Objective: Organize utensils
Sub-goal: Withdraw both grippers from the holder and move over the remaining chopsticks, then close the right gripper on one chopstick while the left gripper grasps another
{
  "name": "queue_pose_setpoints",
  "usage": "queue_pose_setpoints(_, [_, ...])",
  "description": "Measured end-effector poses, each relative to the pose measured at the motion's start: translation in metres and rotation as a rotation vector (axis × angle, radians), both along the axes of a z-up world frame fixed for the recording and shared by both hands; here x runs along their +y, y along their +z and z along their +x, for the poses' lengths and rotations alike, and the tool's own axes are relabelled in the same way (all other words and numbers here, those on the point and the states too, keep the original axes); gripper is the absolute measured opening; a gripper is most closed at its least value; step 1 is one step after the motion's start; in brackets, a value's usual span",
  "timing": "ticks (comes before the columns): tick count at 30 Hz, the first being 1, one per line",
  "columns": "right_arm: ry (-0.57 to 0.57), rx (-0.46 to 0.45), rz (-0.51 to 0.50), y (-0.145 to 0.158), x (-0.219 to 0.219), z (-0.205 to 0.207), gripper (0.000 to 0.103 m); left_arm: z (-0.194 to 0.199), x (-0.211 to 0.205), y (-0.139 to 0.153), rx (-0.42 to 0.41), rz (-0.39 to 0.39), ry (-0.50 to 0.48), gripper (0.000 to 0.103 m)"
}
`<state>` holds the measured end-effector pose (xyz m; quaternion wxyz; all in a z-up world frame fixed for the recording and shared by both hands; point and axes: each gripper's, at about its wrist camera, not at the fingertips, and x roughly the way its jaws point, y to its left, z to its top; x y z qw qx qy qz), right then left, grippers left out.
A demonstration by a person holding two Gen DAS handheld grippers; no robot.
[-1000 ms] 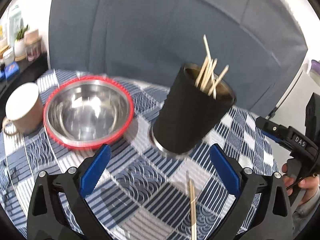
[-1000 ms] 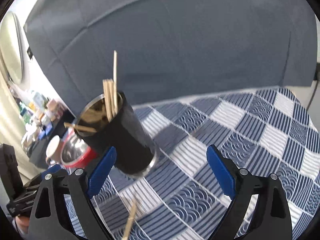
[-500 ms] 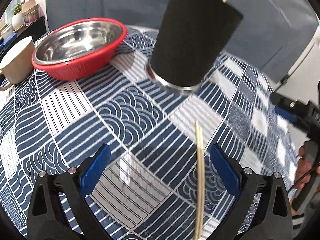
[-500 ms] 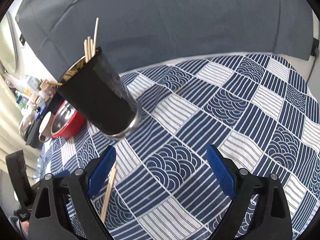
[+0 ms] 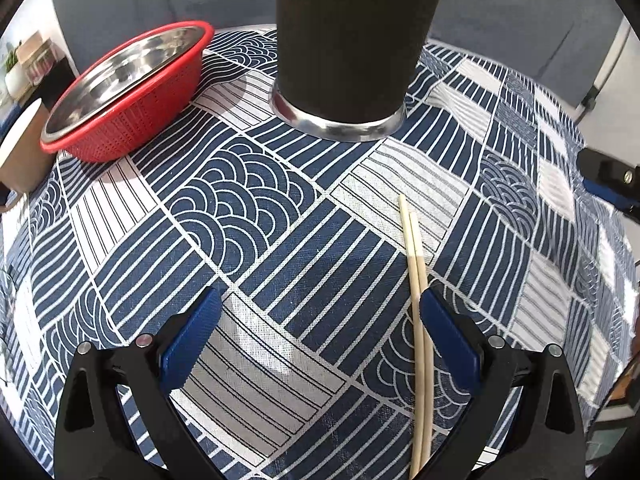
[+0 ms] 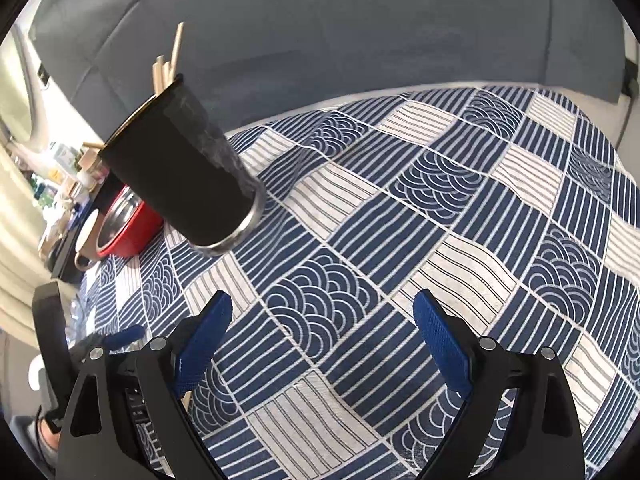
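left gripper (image 5: 320, 332): wide open, holds nothing | chopsticks (image 5: 416, 300): flat on cloth (image 5: 248, 200), touching its right finger's inner side, pointing away toward cup (image 5: 348, 40) | right gripper (image 6: 320, 340): open, empty, farther off

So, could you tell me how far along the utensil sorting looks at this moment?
Mostly done: several chopsticks already stand in the black cup. In hand: nothing yet; the left gripper is open, low over the tablecloth, with the loose pair of chopsticks lying just inside its right finger. The right gripper is open and empty. Left: grasp that pair and put it in the cup.
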<state>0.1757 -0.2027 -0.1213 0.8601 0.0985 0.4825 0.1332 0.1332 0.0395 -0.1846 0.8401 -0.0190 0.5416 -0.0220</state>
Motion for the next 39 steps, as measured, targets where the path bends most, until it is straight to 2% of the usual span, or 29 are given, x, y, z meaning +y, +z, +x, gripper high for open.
queue_pose_setpoints(8, [-0.007, 0.024, 0.026, -0.007, -0.007, 0.003, 0.088, 0.006, -0.004, -0.001, 0.021, 0.020, 0.011, 0.099])
queue_pose_setpoints(13, [-0.006, 0.028, 0.032, -0.010, -0.004, 0.003, 0.088, 0.008, -0.015, -0.003, 0.021, 0.071, -0.017, 0.099])
queue_pose_setpoints(19, [0.013, 0.030, 0.016, -0.009, 0.003, 0.003, 0.088, 0.004, 0.008, -0.005, 0.036, 0.065, 0.010, 0.099])
queue_pose_setpoints(22, [0.007, 0.045, 0.011, -0.011, 0.008, 0.005, 0.088, 0.001, 0.028, -0.005, 0.049, 0.065, 0.053, 0.099])
queue_pose_setpoints(26, [0.010, 0.073, -0.004, -0.014, 0.022, 0.006, 0.088, -0.007, 0.046, -0.005, 0.054, 0.064, 0.087, 0.099])
queue_pose_setpoints(30, [0.061, 0.110, -0.021, -0.019, 0.049, 0.001, 0.087, -0.015, 0.050, -0.004, 0.056, 0.064, 0.085, 0.098])
queue_pose_setpoints(36, [0.178, 0.141, -0.118, -0.032, 0.098, -0.015, 0.087, -0.024, 0.052, -0.003, 0.059, 0.062, 0.082, 0.098])
queue_pose_setpoints(39, [0.198, 0.159, -0.157, -0.038, 0.113, -0.018, 0.086, -0.028, 0.055, -0.001, 0.057, 0.064, 0.087, 0.098])
